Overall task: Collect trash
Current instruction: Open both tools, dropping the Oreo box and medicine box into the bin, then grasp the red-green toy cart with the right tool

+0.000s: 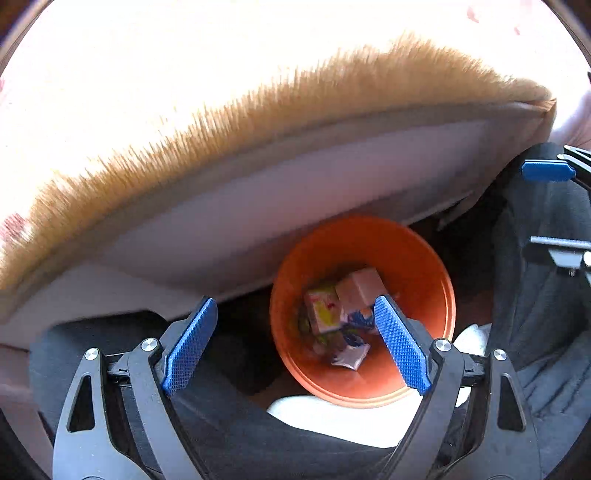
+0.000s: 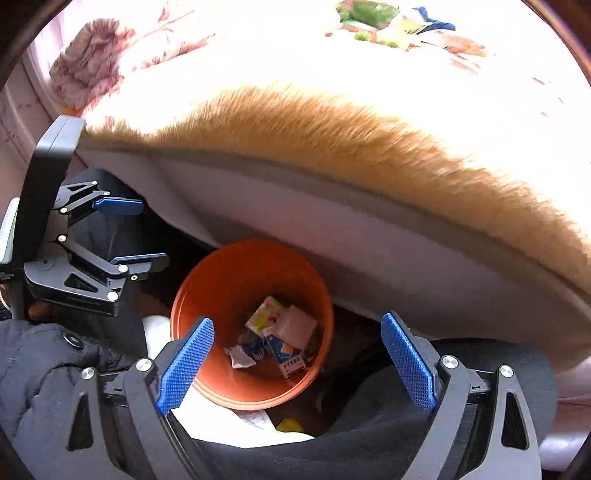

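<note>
1. We see an orange bin (image 1: 364, 314) on the floor, hard against the side of the bed (image 1: 258, 206). Its mouth faces up toward both cameras.
2. In the bin lies the trash (image 1: 341, 314): a small yellow-and-white carton (image 2: 266, 315), a pale pink box (image 2: 297, 325) touching it, a blue-and-white packet (image 2: 286, 354) and a crumpled silvery wrapper (image 2: 240, 356). They lie flat on the bottom, jumbled, their long axes pointing different ways.
3. Our left tongs (image 1: 295, 347) hang above the bin with the jaws spread wide and nothing between the blue pads (image 1: 190, 345). The right pad overlaps the bin's near rim in this view.
4. Our right tongs (image 2: 295, 363) hang over the bin too, jaws wide apart and holding nothing.
5. From the right wrist view the left tongs (image 2: 129, 232) show from the side at left, jaws parted.
6. A tan fringe (image 2: 332, 147) runs along the bed's edge above the bin.
7. More wrappers (image 2: 391, 26), green, yellow and blue, lie on the bed's far side, well apart from the bin.
8. Dark trousers (image 1: 543, 277) flank the bin on both sides.
</note>
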A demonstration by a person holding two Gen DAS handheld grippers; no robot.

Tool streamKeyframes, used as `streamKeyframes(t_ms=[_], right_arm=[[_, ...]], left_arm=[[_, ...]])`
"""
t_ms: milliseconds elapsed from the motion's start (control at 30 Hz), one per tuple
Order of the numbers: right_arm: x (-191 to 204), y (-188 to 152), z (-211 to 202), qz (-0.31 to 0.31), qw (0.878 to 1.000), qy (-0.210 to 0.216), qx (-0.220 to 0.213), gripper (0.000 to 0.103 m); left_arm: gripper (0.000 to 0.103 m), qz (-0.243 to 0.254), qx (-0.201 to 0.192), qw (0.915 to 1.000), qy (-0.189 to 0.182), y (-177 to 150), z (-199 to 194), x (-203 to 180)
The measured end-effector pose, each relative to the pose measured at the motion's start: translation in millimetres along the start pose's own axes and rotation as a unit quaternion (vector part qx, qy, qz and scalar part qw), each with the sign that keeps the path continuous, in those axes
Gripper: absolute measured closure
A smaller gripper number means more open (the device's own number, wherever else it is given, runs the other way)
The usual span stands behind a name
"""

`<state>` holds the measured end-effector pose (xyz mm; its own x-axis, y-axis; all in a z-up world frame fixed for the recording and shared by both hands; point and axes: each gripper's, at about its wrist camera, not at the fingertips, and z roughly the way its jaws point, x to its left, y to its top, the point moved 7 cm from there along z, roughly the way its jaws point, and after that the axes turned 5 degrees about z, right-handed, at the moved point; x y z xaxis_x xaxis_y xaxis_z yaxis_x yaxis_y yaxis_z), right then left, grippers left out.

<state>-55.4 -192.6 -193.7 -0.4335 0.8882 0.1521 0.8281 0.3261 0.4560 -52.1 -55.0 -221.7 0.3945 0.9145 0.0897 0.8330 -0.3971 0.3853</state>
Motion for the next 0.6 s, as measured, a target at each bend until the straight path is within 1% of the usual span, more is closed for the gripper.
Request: streamKeyframes(t_ms=[67,233,300,467,533,600], right_arm=[[-15,5,-16,0.007,1.0,0.009,-0.018,0.013],[-15,27,-49,0.014,0.997,0.035,-0.074,0.013],[-17,39,-59,0.008,0.995,0.032,-0.093,0.013],[-26,89,-75,0.007,0.988,0.001,-0.152,0.013],[-36,113,-75,0.023,0.986,-0.008,-0.165,0.012],[-43,139,-73,0.037,0.984,-0.003,-0.174,0.012]], left_arm=[[0.018,0.005,-0.021,0.9998,0.001,11,-14,-1],[0.018,-0.001,-0.07,0.9975,0.006,29,-47,12],[0.018,-0.01,-0.088,0.996,0.01,36,-57,17],[0.018,-0.04,-0.125,0.9911,0.019,56,-75,32],[0.018,-0.051,-0.131,0.9898,0.02,61,-79,37],[0.018,-0.06,-0.132,0.9892,0.018,61,-78,41]])
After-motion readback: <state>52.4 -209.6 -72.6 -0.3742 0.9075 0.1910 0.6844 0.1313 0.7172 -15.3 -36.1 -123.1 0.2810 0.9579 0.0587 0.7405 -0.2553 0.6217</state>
